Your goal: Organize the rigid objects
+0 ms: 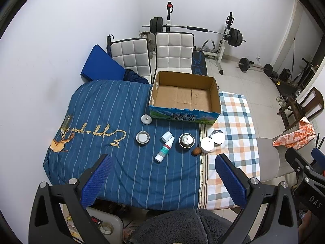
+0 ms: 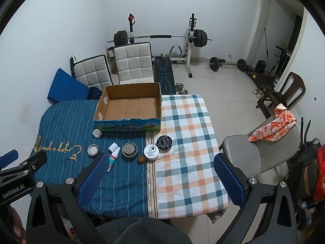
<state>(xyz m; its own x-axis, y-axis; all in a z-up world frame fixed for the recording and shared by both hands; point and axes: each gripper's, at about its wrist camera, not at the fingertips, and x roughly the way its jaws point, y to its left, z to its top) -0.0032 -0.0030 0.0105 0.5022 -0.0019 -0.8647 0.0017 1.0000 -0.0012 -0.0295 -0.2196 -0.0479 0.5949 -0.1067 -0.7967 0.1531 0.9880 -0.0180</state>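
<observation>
Left wrist: spray bottle (image 1: pixel 164 149) lies ahead of open left tool (image 1: pixel 162 174), untouched.

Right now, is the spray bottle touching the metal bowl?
Apart. The left wrist view shows striped blue cloth between the spray bottle and the metal bowl.

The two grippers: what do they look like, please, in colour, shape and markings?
Both look alike. The left gripper and the right gripper have black angular frames with triangular cut-outs and round silver bolts. The jaws carry long blue pads with a dotted texture. Seen from the other camera, the right one reads "DAS" and the left one "GenRobot.AI" in white.
</observation>
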